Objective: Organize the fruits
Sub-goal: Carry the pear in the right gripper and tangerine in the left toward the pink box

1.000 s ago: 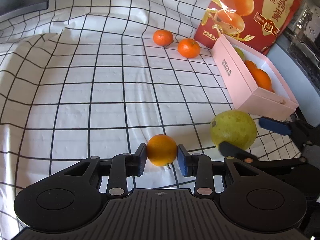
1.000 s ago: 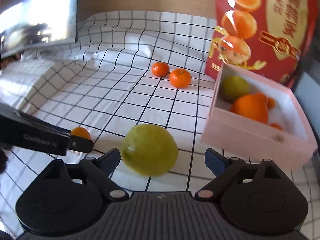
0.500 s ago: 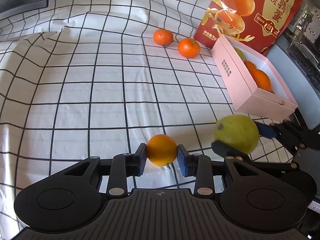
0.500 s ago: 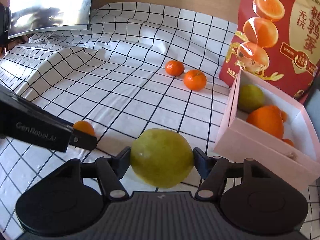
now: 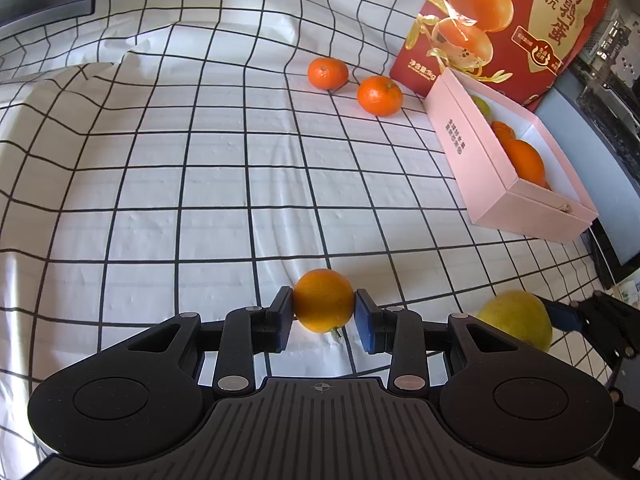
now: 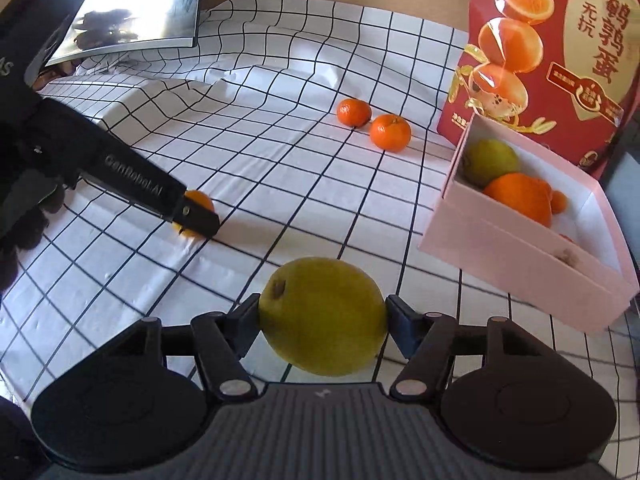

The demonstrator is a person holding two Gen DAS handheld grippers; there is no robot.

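Observation:
My left gripper [image 5: 323, 318] is shut on a small orange [image 5: 323, 300], low over the checked cloth; the same orange [image 6: 199, 202] shows in the right wrist view. My right gripper [image 6: 322, 320] is shut on a big yellow-green fruit [image 6: 323, 316], held above the cloth; it also shows at the lower right of the left wrist view [image 5: 516, 324]. The open pink box [image 6: 520, 256] to the right holds a green fruit [image 6: 490, 160], a big orange [image 6: 520, 196] and smaller ones. Two tangerines [image 5: 328, 73] [image 5: 379, 95] lie on the cloth at the back.
A tall red carton [image 6: 560, 52] stands behind the pink box [image 5: 500, 184]. A grey board [image 6: 132, 8] lies at the back left, where the cloth [image 5: 180, 184] is rucked up. The table edge and dark equipment [image 5: 608, 80] are right of the box.
My right gripper has closed on the yellow-green fruit and lifted it off the cloth. My left gripper still holds the small orange, raised slightly.

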